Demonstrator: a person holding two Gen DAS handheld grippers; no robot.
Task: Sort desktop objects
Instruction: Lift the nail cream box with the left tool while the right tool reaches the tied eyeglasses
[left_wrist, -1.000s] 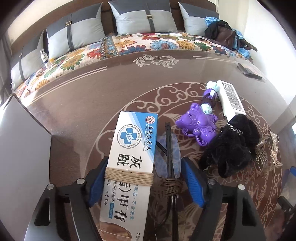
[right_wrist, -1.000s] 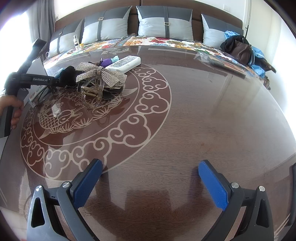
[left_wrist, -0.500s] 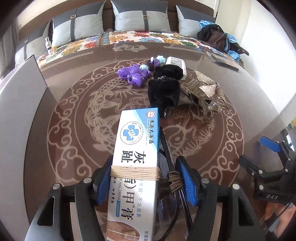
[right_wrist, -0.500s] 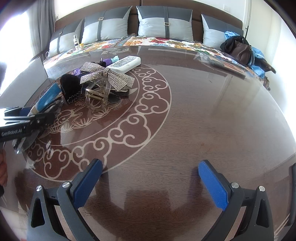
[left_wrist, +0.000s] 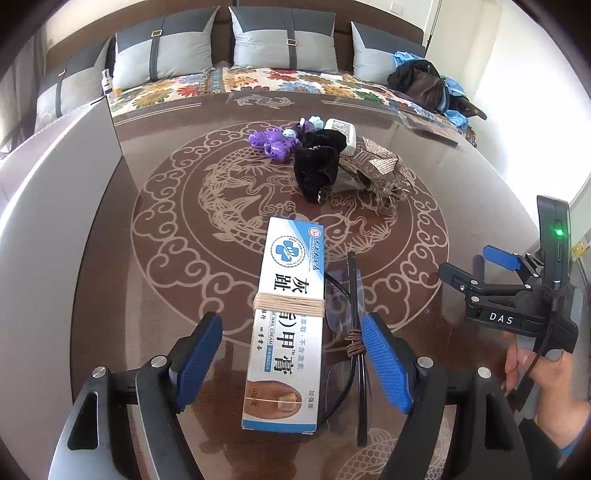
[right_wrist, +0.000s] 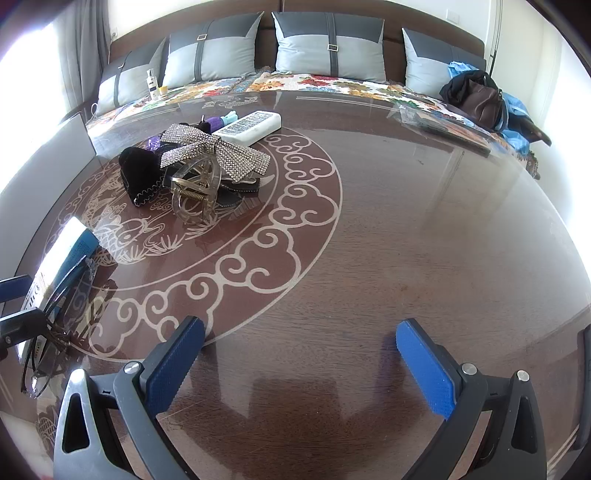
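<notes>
Now left gripper (left_wrist: 291, 354) jaws opening, straddling nail cream box (left_wrist: 288, 325) and folded glasses (left_wrist: 352, 347); left pad clear of box, right pad hard against glasses, contact unclear. Both lay lengthwise along gripper's pointing line, toward surface centre, box left of glasses. Gripper pitched steeply down. Right gripper (right_wrist: 303, 365) wide open, empty, near surface's near edge. Remaining pile — black scrunchie (left_wrist: 316, 166), rhinestone bow (right_wrist: 214, 151), remote (right_wrist: 251, 125) — lay toward far edge, judged nearer right gripper.
</notes>
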